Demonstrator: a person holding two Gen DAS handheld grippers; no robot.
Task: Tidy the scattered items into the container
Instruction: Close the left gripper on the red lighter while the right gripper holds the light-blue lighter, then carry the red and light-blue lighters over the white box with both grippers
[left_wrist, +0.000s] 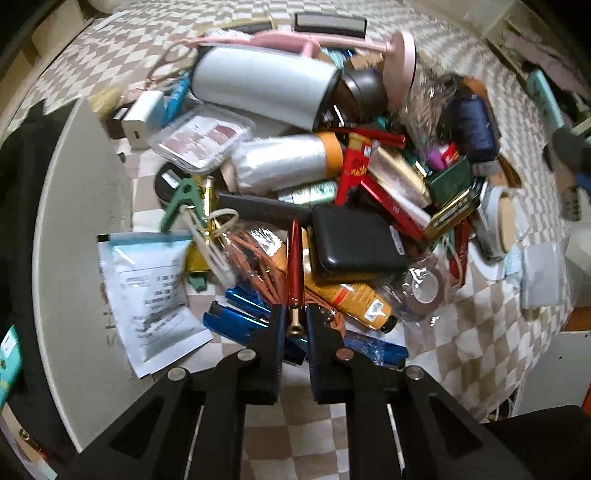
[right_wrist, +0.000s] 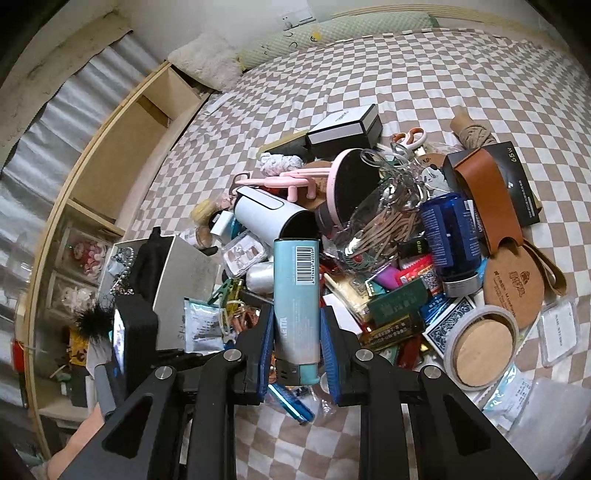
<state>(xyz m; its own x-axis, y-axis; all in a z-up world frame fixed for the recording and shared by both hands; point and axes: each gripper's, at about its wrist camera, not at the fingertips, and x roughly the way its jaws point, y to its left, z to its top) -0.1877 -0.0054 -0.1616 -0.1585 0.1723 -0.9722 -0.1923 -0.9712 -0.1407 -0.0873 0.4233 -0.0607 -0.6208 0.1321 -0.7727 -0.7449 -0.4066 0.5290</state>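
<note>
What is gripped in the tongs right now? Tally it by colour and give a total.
Red: 1, the pen in the left tongs.
Light blue: 1, the barcoded canister in the right tongs.
Total: 2

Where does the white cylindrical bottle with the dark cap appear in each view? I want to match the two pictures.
Left wrist view: white cylindrical bottle lies upper centre, atop the pile.
Right wrist view: same bottle sits centre-left, behind the held light blue tube.
Shared landmark: the pink round stand beside it.
</note>
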